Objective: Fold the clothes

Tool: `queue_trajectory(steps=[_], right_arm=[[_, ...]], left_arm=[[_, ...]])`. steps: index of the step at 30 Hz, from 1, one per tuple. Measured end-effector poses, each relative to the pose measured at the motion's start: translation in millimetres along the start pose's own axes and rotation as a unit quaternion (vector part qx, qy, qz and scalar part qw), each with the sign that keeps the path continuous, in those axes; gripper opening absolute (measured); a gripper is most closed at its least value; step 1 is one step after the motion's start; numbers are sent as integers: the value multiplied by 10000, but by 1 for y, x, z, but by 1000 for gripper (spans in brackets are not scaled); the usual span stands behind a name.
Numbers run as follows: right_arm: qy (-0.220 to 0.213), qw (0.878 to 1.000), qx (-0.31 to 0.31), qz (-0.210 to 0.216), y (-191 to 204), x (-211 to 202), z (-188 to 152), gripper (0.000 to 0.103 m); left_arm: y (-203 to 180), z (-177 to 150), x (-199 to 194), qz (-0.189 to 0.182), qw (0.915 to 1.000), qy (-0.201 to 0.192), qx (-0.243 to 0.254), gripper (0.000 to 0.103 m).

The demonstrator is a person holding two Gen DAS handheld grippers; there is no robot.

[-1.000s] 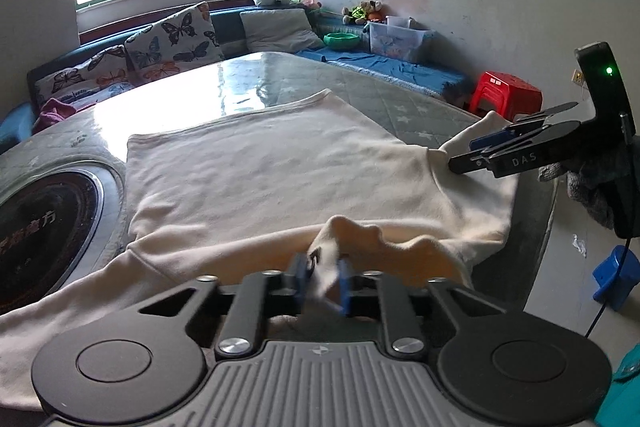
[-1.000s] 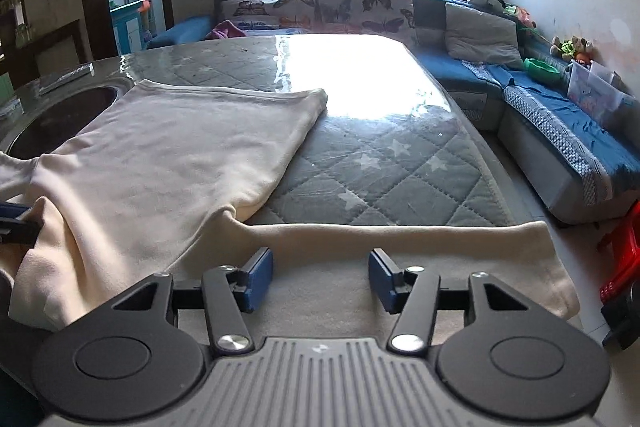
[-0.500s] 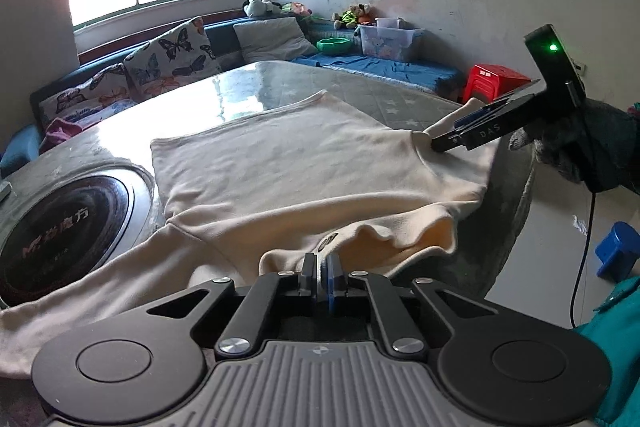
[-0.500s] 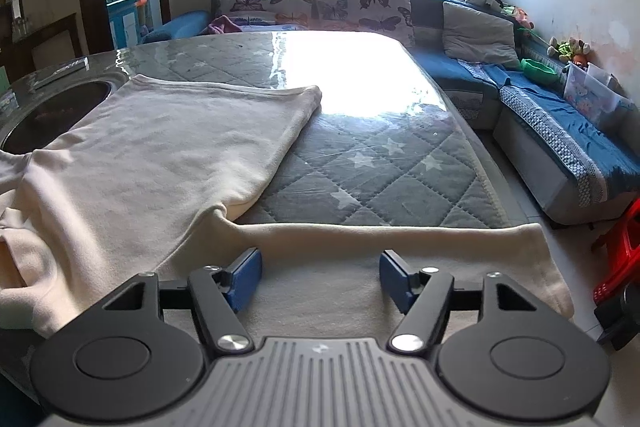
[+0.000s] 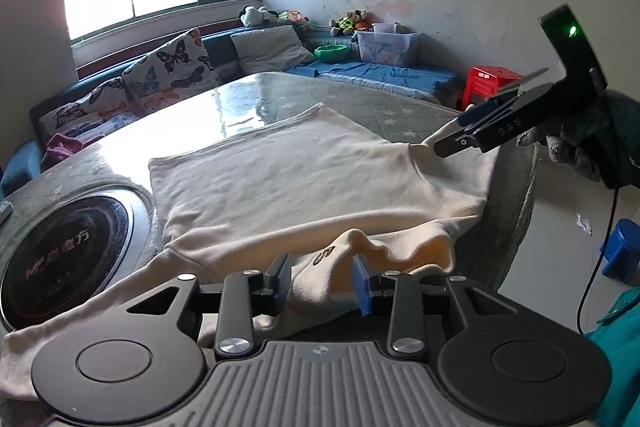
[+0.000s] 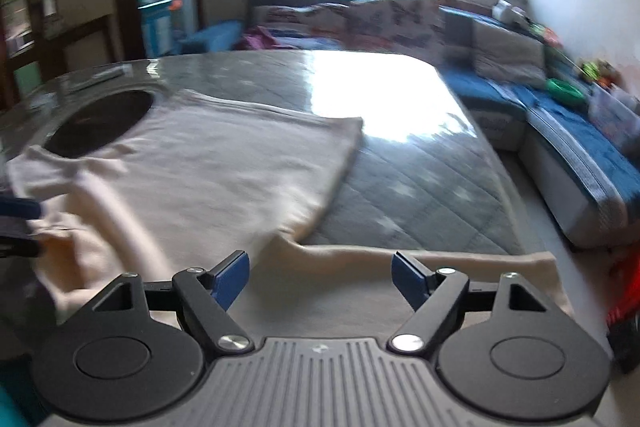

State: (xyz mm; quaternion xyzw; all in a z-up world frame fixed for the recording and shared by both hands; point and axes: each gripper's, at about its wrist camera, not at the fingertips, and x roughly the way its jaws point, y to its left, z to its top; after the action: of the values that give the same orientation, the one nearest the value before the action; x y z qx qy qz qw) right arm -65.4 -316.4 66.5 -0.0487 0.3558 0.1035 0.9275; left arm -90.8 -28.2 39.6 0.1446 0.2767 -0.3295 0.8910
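On the table, far left: a round black cooktop set into the table, its rim just beside the garment's near sleeve.
Garment: a cream long-sleeved top lies spread flat across the table's padded cover, collar end toward the cameras and hem toward the window, its sleeves running along the near edge.
Left gripper: a second ago it was clenched tight on a bunched fold at the collar; now its jaws are opening. The fold, showing a size label, sits loose between the blue pads with gaps on both sides.
Right gripper: its jaws are opening too, wider than a moment ago, and nothing is between them. The right sleeve lies flat on the table beneath. The picture is blurred by motion.
Meaning for the task: both claws have let go, so the top looks laid out and straightened. Folding has probably not begun; a fresh grip likely comes next.
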Motion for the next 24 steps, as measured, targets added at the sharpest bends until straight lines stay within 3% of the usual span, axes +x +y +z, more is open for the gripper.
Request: queue_trajectory(steps=[8, 12, 15, 20, 24], right_arm=[[-2, 9926, -704, 987, 57, -7, 16, 81], [86, 9852, -1132, 1287, 87, -3, 16, 81], [165, 9812, -1373, 1344, 103, 2, 12, 78], [310, 9742, -1689, 1466, 124, 9, 4, 55], [304, 9745, -1687, 1449, 129, 11, 1, 44]], left_arm=[[1, -3, 21, -25, 9999, 122, 90, 36], [2, -7, 22, 3, 9999, 113, 57, 16], [3, -8, 17, 26, 10000, 38, -30, 9], [3, -6, 3, 14, 9998, -154, -92, 5], [3, -5, -7, 3, 9995, -288, -97, 4]])
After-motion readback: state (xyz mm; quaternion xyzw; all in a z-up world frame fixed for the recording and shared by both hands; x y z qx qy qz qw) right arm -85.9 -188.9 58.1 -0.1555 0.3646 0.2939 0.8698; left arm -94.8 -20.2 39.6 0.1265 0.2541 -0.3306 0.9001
